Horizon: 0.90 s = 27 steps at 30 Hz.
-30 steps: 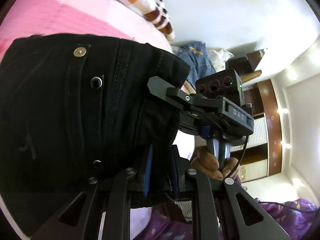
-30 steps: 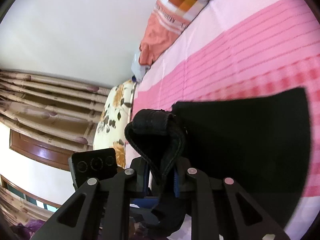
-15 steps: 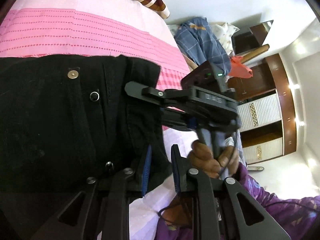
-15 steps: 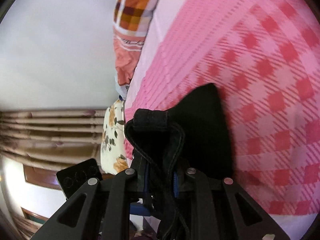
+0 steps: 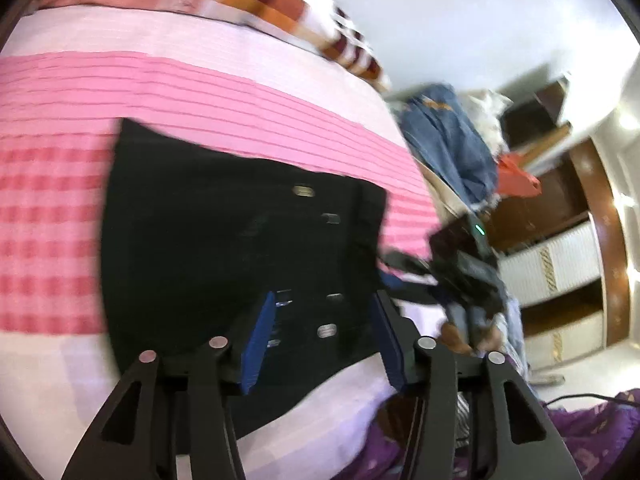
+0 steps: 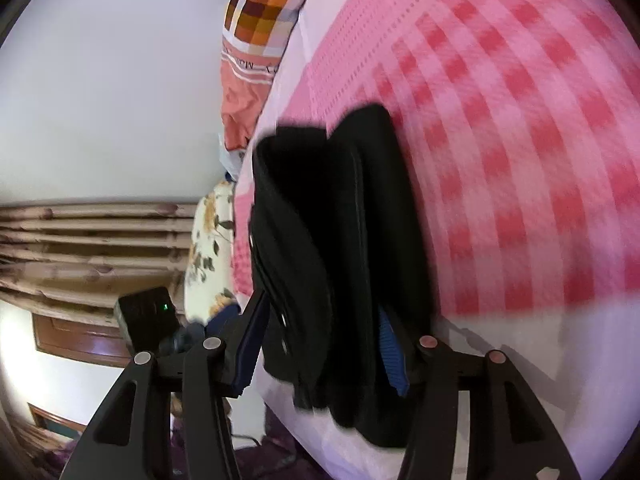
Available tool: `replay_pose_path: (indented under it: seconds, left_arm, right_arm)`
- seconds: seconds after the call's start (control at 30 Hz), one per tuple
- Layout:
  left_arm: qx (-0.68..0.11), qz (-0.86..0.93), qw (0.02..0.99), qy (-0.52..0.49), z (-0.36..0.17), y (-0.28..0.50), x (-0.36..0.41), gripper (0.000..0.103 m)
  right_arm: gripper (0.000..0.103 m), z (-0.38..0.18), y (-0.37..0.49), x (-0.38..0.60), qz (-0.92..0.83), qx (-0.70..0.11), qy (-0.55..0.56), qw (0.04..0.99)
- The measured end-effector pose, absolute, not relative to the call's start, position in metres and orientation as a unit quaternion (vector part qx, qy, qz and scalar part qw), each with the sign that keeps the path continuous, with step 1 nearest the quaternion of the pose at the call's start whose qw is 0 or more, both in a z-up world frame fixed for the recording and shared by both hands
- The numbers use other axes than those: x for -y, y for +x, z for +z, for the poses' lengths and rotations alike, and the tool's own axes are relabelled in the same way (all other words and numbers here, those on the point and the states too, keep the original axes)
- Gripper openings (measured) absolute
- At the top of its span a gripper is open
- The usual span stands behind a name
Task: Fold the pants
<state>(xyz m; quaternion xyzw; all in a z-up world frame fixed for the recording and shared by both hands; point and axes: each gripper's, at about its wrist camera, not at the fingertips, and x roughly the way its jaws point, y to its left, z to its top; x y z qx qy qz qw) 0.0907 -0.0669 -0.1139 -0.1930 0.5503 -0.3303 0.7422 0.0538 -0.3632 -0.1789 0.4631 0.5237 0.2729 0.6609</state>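
Left wrist view: black pants (image 5: 224,240) lie folded flat on a pink-checked bedsheet (image 5: 52,208), metal buttons and rivets showing on the side toward the bed's right edge. The left gripper (image 5: 324,340) hangs over their near edge, its blue-padded jaws having just been opening; they now stand apart with the cloth beneath and between them, the pads pressing on nothing. To the right, the right gripper (image 5: 396,268), blurred, sits at the waistband corner, a hand (image 5: 456,332) below it. A checked pillow (image 5: 288,4) lies at the far end of the bed, with blue clothing (image 5: 448,136) heaped beyond the bed's right edge.

Right wrist view: the right gripper (image 6: 320,348) straddles the thick stacked edge of the pants (image 6: 344,240). Its jaws too have just been opening and stand clear of the fabric between them. The picture is motion-blurred.
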Motion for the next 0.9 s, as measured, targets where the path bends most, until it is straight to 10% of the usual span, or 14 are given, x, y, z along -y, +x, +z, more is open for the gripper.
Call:
replay_pose_path:
  seconds: [0.23,0.9]
  left_arm:
    - [-0.553,-0.256,0.757,-0.235,-0.133,0.096,0.007,0.054]
    - [-0.573,-0.258,0.749,-0.211,-0.156,0.093,0.015,0.061]
  right_arm:
    - [0.017,-0.171,0.034,0.357,0.244,-0.524,0.444,0.685]
    - [0.034,-0.156,0.014,0.398,0.192,-0.484,0.478,0.707]
